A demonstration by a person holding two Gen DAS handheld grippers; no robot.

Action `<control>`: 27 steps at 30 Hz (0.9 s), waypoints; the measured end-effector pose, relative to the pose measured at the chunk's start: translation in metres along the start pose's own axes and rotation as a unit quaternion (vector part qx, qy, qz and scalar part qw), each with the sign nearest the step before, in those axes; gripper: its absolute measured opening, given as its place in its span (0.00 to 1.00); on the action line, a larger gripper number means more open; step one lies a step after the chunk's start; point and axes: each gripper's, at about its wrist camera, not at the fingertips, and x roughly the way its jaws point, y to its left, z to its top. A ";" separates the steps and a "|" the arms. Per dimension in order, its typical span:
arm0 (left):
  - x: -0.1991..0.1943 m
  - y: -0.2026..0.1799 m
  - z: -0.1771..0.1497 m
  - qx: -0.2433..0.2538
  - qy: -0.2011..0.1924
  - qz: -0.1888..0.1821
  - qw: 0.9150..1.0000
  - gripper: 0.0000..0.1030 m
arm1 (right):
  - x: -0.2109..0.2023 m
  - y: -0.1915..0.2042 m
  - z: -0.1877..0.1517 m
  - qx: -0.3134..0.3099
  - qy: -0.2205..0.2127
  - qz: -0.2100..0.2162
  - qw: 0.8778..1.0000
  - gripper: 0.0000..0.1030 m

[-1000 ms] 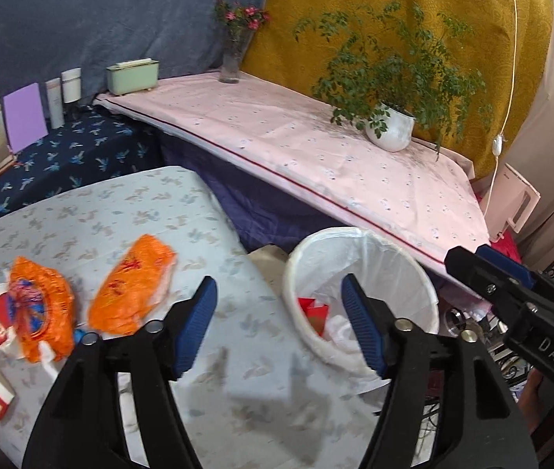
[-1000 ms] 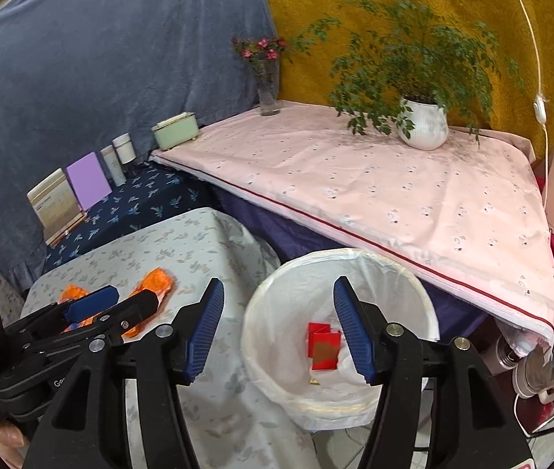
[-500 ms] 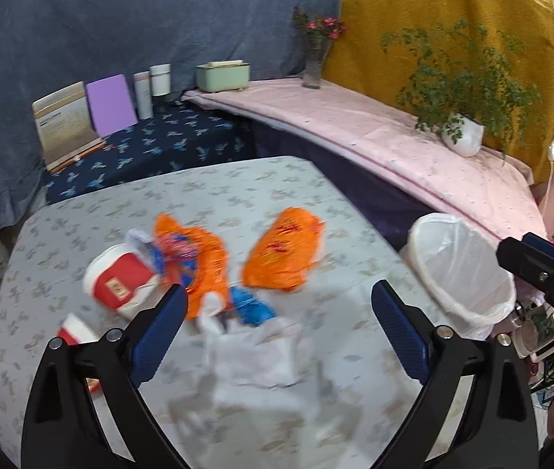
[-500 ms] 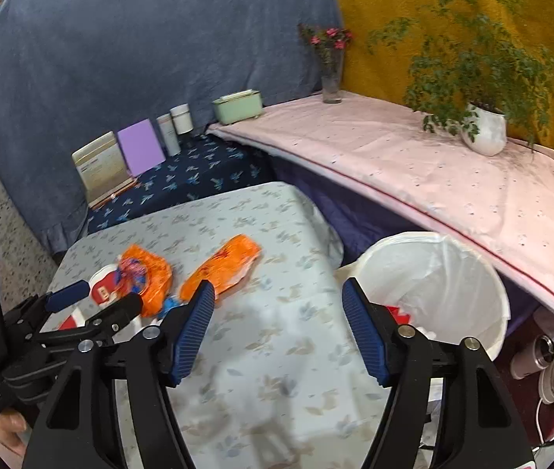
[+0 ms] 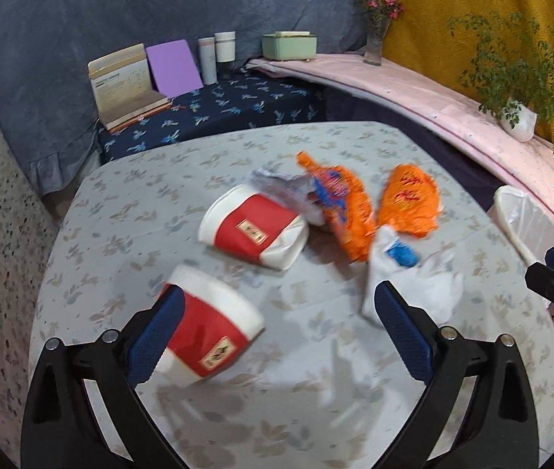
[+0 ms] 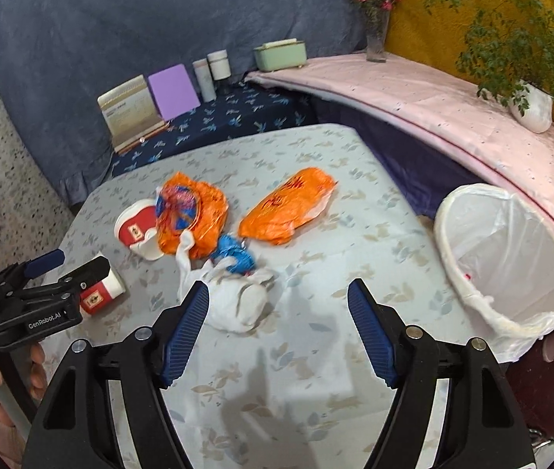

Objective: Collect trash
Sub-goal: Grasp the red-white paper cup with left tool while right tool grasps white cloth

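Floral-clothed table (image 6: 316, 351) carries uncollected cups, orange wrappers and a white bag (image 6: 238, 305); the bin (image 6: 511, 258) holds little; both grippers (image 5: 277, 336) (image 6: 277, 332) hover spread, empty.

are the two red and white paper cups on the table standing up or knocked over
Both are tipped over. The near cup lies on its side by the left gripper, with its white rim facing sideways; the far cup lies likewise beside the orange wrappers.

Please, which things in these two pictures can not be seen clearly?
- Nearer red cup: left wrist view, partly behind a gripper finger, blurred.
- Bin contents: right wrist view, wall hides most; left wrist view cuts it off.
- Cup label print: too blurred.
- Blue scrap: partly under the white bag.
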 end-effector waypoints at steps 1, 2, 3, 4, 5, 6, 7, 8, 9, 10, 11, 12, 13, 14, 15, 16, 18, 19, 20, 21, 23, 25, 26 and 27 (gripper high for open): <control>0.003 0.006 -0.003 0.001 0.004 0.004 1.000 0.91 | 0.004 0.004 -0.002 -0.002 0.003 -0.001 1.000 0.68; 0.007 0.011 -0.006 0.003 0.009 0.009 1.000 0.91 | 0.008 0.008 -0.003 -0.004 0.005 0.000 1.000 0.68; 0.010 0.015 -0.009 0.003 0.012 0.012 1.000 0.91 | 0.014 0.011 -0.005 -0.006 0.008 0.001 1.000 0.69; 0.013 0.020 -0.012 0.003 0.016 0.015 1.000 0.91 | 0.018 0.014 -0.007 -0.006 0.012 0.002 1.000 0.69; 0.017 0.024 -0.014 0.003 0.020 0.015 1.000 0.91 | 0.024 0.017 -0.008 -0.007 0.015 0.002 1.000 0.69; 0.021 0.029 -0.016 0.006 0.026 0.014 1.000 0.91 | 0.030 0.020 -0.010 -0.008 0.020 0.002 1.000 0.69; 0.024 0.033 -0.018 0.008 0.030 0.015 0.999 0.91 | 0.035 0.022 -0.010 -0.008 0.024 0.003 1.000 0.69; 0.028 0.037 -0.020 0.011 0.034 0.018 0.999 0.91 | 0.038 0.025 -0.011 -0.008 0.026 0.003 1.000 0.69; 0.031 0.041 -0.021 0.011 0.036 0.019 0.999 0.91 | 0.044 0.027 -0.011 -0.009 0.029 0.002 1.000 0.69; 0.034 0.044 -0.023 0.010 0.039 0.017 0.999 0.91 | 0.048 0.030 -0.011 -0.010 0.032 0.001 0.999 0.69; 0.038 0.049 -0.025 0.008 0.045 0.014 0.999 0.91 | 0.053 0.032 -0.011 -0.010 0.035 0.000 0.999 0.69; 0.041 0.052 -0.026 0.005 0.048 0.013 0.999 0.91 | 0.058 0.033 -0.011 -0.010 0.037 0.000 0.999 0.69; 0.044 0.055 -0.028 0.003 0.051 0.011 0.999 0.91 | 0.063 0.035 -0.011 -0.009 0.039 0.000 0.999 0.69; 0.047 0.058 -0.030 0.002 0.055 0.007 0.998 0.91 | 0.067 0.035 -0.010 -0.008 0.041 -0.001 0.999 0.69; 0.049 0.060 -0.031 0.000 0.058 0.003 0.998 0.91 | 0.072 0.035 -0.010 -0.008 0.044 -0.001 0.999 0.69; 0.052 0.062 -0.032 -0.002 0.061 -0.001 0.998 0.91 | 0.076 0.036 -0.009 -0.007 0.046 -0.002 0.999 0.69; 0.055 0.064 -0.035 -0.005 0.067 -0.006 0.998 0.91 | 0.084 0.038 -0.009 -0.006 0.051 -0.005 0.999 0.69; 0.057 0.065 -0.035 -0.006 0.069 -0.009 0.998 0.91 | 0.089 0.038 -0.009 -0.005 0.054 -0.005 0.999 0.69; 0.059 0.066 -0.036 -0.008 0.072 -0.011 0.997 0.91 | 0.092 0.039 -0.009 -0.004 0.056 -0.006 0.998 0.69; 0.060 0.067 -0.036 -0.011 0.074 -0.014 0.997 0.91 | 0.096 0.040 -0.010 -0.003 0.059 -0.007 0.998 0.69; 0.062 0.070 -0.037 -0.023 0.077 -0.025 0.996 0.88 | 0.100 0.041 -0.010 -0.003 0.061 -0.006 0.998 0.69; 0.062 0.071 -0.037 -0.036 0.081 -0.037 0.995 0.85 | 0.103 0.043 -0.011 -0.005 0.063 -0.004 0.998 0.68; 0.062 0.070 -0.037 -0.039 0.081 -0.040 0.995 0.84 | 0.104 0.044 -0.011 -0.006 0.064 -0.004 0.998 0.67; 0.061 0.069 -0.037 -0.040 0.079 -0.041 0.995 0.83 | 0.104 0.045 -0.011 -0.007 0.064 -0.003 0.998 0.64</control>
